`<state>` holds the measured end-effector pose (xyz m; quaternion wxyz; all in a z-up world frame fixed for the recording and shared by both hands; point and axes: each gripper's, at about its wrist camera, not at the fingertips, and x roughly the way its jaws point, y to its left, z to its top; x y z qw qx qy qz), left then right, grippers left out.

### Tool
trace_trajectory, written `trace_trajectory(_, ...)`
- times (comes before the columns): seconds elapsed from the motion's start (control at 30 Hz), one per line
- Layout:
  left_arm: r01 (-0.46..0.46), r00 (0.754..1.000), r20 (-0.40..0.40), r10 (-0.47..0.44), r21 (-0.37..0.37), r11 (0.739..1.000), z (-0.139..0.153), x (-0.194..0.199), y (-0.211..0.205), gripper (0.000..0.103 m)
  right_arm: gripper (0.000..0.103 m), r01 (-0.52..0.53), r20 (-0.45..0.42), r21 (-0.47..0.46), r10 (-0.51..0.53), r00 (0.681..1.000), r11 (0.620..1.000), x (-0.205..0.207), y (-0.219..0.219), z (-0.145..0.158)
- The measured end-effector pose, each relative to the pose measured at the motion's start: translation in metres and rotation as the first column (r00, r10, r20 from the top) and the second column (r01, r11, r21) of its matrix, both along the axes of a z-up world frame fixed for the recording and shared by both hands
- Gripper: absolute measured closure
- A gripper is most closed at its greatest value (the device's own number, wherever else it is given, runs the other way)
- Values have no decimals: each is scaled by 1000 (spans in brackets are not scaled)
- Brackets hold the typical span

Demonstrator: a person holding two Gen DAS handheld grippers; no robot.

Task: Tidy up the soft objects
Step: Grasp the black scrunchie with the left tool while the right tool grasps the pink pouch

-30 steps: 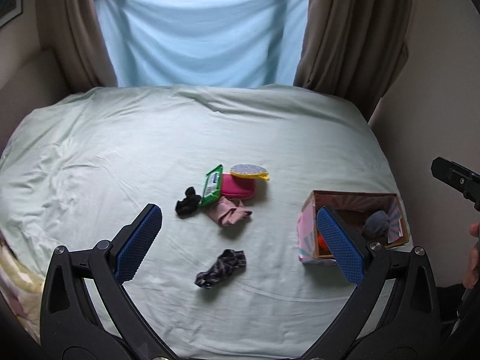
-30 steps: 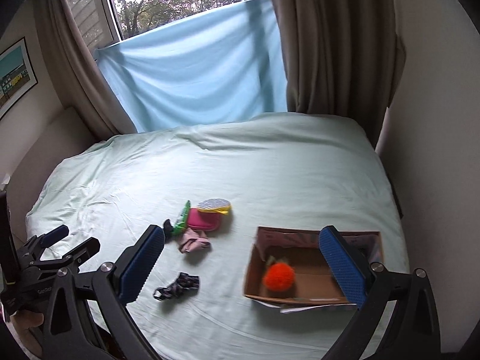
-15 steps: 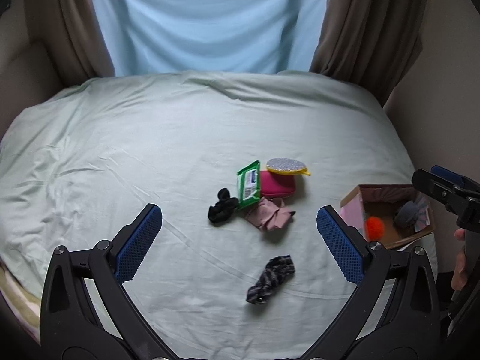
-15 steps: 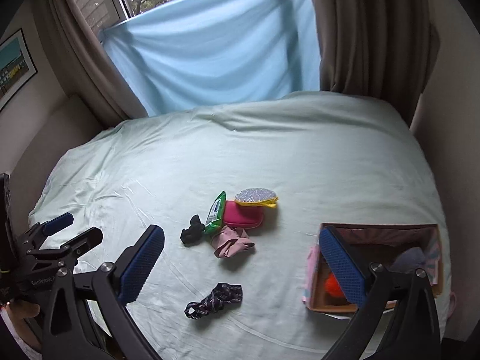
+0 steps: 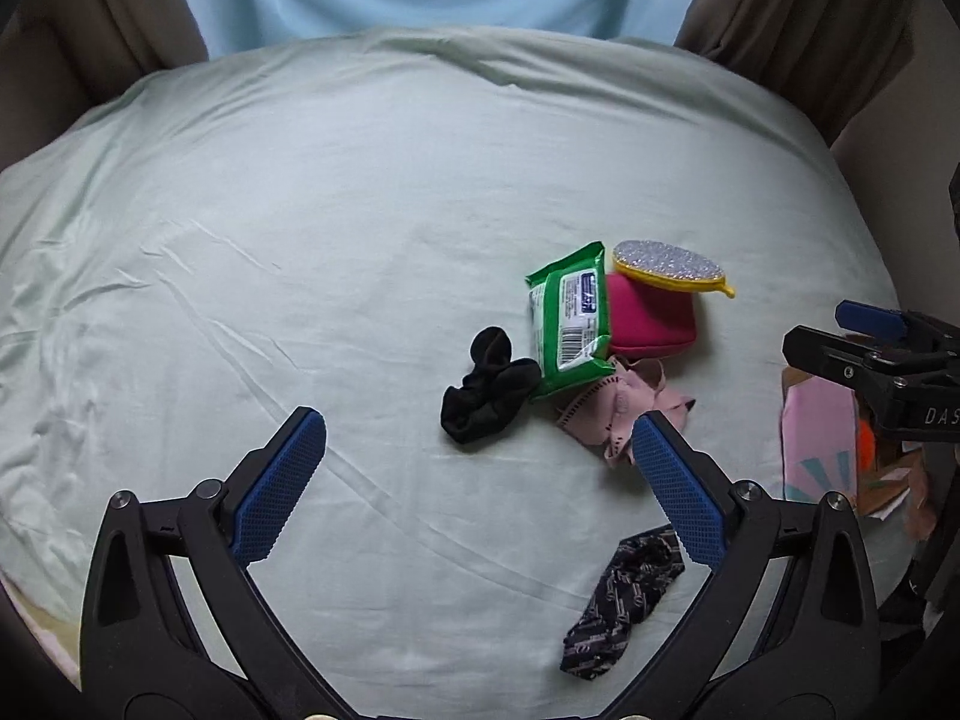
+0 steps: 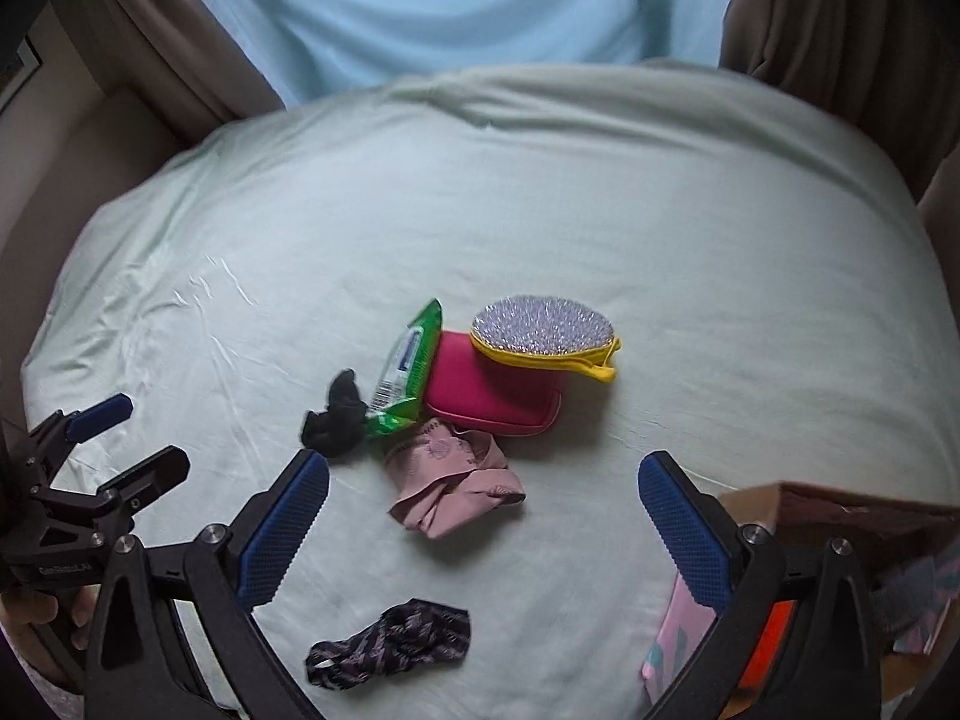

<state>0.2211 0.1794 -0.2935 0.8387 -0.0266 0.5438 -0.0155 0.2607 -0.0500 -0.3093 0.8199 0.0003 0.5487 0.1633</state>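
Reaching in over the bed (image 6: pixel 690 228), both claws look to be at the approach step, with nothing gripped yet. The right claw (image 6: pixel 483 516) hangs with its fingers spread wide, and the pink cloth (image 6: pixel 456 489) lies framed between them; the left claw (image 5: pixel 477 468) is equally wide apart and empty, the black scrunchie (image 5: pixel 486 387) just beyond its tips. The pink cloth touches the green wipes pack (image 6: pixel 405 369) at 11 o'clock and the magenta pouch (image 6: pixel 492 393) at 12, with the glitter sponge (image 6: pixel 543 330) resting on the pouch's far edge. A patterned scrunchie (image 6: pixel 390 642) lies apart at 6 o'clock, and the box (image 6: pixel 840 510) sits at 4 o'clock. The next move likely calls for lowering onto the cloth and pinching its bunched folds without catching the wipes.

Compared with 0.5 s ago, both cameras sit closer and lower: the pile looms larger and the box has slid toward the right edge.
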Motion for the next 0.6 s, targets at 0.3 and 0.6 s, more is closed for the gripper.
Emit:
trace_trajectory(0.3, 40, 994, -105, -39, 13, 999, -75, 44, -8, 7, 0, -151, -156, -117, 132, 979, 982, 57, 27, -88)
trace_trajectory(0.6, 69, 982, -177, -67, 4, 998, -125, 65, -14, 11, 0, -337, -169, -213, 305, 937, 917, 76, 52, -122)
